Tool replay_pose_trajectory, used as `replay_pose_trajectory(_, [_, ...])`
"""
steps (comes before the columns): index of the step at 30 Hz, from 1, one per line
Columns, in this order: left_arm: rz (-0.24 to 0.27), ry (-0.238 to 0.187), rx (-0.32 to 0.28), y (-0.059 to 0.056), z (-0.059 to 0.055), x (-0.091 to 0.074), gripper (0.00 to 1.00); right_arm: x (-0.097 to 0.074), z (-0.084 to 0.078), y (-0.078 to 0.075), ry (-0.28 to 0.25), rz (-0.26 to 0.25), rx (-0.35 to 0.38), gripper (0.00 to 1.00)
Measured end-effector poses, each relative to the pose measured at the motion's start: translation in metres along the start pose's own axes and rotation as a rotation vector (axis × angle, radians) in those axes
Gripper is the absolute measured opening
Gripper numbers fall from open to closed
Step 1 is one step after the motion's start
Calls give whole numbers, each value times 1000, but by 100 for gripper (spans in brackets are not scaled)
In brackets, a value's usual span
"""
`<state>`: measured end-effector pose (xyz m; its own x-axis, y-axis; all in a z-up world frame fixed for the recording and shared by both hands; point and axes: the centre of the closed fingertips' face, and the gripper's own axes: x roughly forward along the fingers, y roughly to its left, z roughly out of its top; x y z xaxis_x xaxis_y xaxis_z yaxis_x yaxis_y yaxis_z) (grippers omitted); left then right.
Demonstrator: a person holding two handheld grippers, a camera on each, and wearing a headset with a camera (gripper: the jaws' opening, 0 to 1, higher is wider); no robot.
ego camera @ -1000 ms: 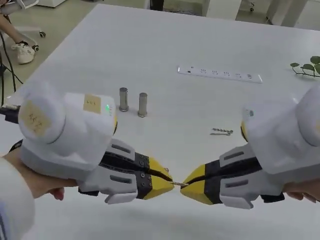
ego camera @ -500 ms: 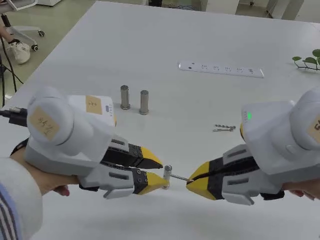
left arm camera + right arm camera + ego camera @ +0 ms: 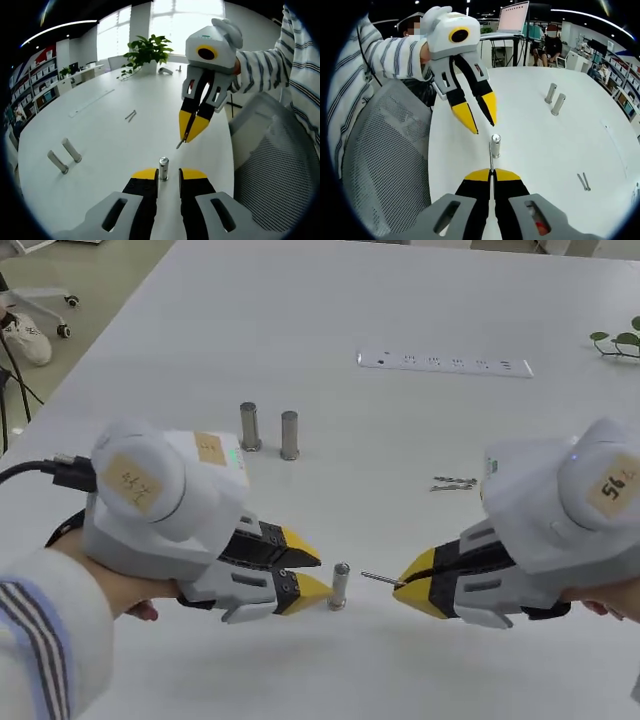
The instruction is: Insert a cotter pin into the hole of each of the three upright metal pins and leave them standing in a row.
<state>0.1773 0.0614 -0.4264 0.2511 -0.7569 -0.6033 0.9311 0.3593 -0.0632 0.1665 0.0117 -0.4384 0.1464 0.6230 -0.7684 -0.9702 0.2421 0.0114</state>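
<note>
head view, entries from the grippers outward.

1. right gripper [image 3: 400, 585]: jaws pinched tight on a cotter [image 3: 378, 579], which juts out past the tips toward the near pin. its free end is near that pin but apart from it. in the right gripper view the cotter [image 3: 491, 160] runs straight up from the closed tips [image 3: 491, 175] toward the pin's head [image 3: 495, 145].
2. left gripper [image 3: 322, 575]: jaws parted, holding nothing. the near pin [image 3: 340, 585] stands upright just off the lower tip; whether they touch cannot be told. in the left gripper view the pin [image 3: 163, 167] stands just beyond the gap between the two tips [image 3: 169, 176].
3. handling, judged: the cotter is thin, light wire, stiff along its length but easily bent or twisted in the jaws, so it is best held by its looped end with the legs free. the pin is small, smooth, hard steel on a narrow base, likely to tip or slide, and wants steadying low on the shank, below the cross hole. the hole itself is too small to make out.
4. two pins [image 3: 249, 427] [image 3: 289, 434]: upright, side by side, further up the counter [image 3: 400, 300].
5. spare cotters [image 3: 453, 482]: loose on the bare counter, to the right.
6. power strip [image 3: 445, 364] and plant [image 3: 620, 342]: at the far side.
</note>
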Motion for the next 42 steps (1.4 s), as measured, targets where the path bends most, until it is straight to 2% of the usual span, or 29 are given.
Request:
replay_pose_trajectory(10, [-9, 36, 9, 4, -1, 14, 15, 11, -3, -7, 20, 8, -15, 0])
replay_pose_trajectory(17, [-16, 40, 31, 5, 2, 19, 15, 15, -2, -9, 27, 18, -32, 0])
replay_pose_trajectory(20, [-19, 47, 47, 5, 2, 20, 12, 17, -2, -10, 30, 21, -37, 0])
replay_pose_trajectory(27, [-27, 58, 47, 4, 1, 22, 6, 18, -3, -11, 25, 20, -32, 0])
replay_pose_trajectory(32, [-25, 63, 46, 4, 2, 22, 6, 18, -3, -11, 20, 17, -31, 0])
replay_pose_trajectory(39, [-27, 75, 5, 4, 1, 21, 6, 20, -3, -10, 25, 23, -45, 0])
replay_pose_trajectory(42, [-31, 79, 5, 4, 0, 21, 6, 21, -1, -10, 14, 21, -42, 0])
